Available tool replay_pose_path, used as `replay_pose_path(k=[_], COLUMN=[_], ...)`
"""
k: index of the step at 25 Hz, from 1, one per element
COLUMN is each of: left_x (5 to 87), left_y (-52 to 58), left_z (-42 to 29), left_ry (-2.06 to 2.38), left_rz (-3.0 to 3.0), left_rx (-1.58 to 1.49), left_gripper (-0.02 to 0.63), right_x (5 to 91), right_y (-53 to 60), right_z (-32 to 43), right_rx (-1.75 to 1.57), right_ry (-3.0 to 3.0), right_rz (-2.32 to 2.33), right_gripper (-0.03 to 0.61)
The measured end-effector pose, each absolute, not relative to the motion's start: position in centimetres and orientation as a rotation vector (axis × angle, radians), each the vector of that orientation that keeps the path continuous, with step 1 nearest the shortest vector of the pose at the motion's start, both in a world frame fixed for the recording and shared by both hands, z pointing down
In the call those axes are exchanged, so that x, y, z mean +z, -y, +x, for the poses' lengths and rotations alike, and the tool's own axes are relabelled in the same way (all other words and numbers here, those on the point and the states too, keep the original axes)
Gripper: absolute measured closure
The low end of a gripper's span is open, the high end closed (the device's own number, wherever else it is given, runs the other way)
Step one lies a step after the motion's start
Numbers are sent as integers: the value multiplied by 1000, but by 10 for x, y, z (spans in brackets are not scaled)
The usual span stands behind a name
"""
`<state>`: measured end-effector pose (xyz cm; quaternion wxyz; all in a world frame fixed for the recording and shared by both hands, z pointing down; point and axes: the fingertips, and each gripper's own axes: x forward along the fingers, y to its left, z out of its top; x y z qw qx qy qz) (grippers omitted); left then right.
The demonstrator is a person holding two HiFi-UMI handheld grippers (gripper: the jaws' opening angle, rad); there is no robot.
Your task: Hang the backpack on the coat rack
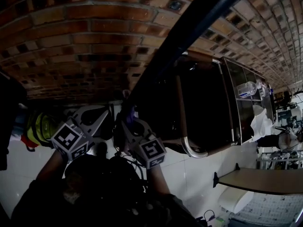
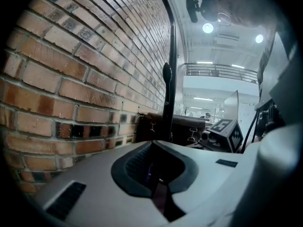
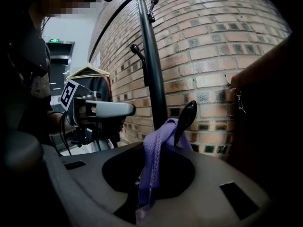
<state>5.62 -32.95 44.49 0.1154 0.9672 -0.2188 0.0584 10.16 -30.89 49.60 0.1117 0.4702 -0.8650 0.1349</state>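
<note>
A black coat rack pole (image 1: 189, 27) stands against the brick wall. A purple strap (image 3: 154, 150) loops over a low black hook (image 3: 185, 119) on the pole (image 3: 154, 70) and runs down between the jaws of my right gripper (image 3: 144, 195), which pinch it. The dark backpack (image 1: 109, 174) hangs below both grippers in the head view. My left gripper (image 2: 156, 176) is shut on a dark strap (image 2: 161, 195), close to the left of the right gripper (image 1: 129, 119). In the head view the left gripper (image 1: 108, 113) sits beside the pole.
Two more hooks (image 3: 137, 51) stick out higher up the pole. A dark brown cabinet (image 1: 203, 108) stands just right of the rack. A yellow-green bag (image 1: 40, 126) lies at the left, a table (image 1: 265, 178) at the right. The brick wall (image 2: 85, 79) is right behind the rack.
</note>
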Motion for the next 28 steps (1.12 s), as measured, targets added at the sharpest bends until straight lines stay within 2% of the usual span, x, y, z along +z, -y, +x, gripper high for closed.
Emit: replay_pose_path(k=[13,17,20,28], left_x=[429,421,419,415], left_y=[311,301,290,265], left_z=[67,68,69,67], left_ry=[741,792,814,850], left_rz=[2841,2835,2824,2798], left_rx=[174,164,170,155], left_gripper=[577,577,577,578], right_x=[504,508,507,473], right_y=[301,295,291,270], right_z=[115,125,135,150], right_rx=[369,365,316,236], right_ry=[2547,2548,2520,2569], right_rz=[1465,1496,1537,1636], right_gripper=[450,404,343,343])
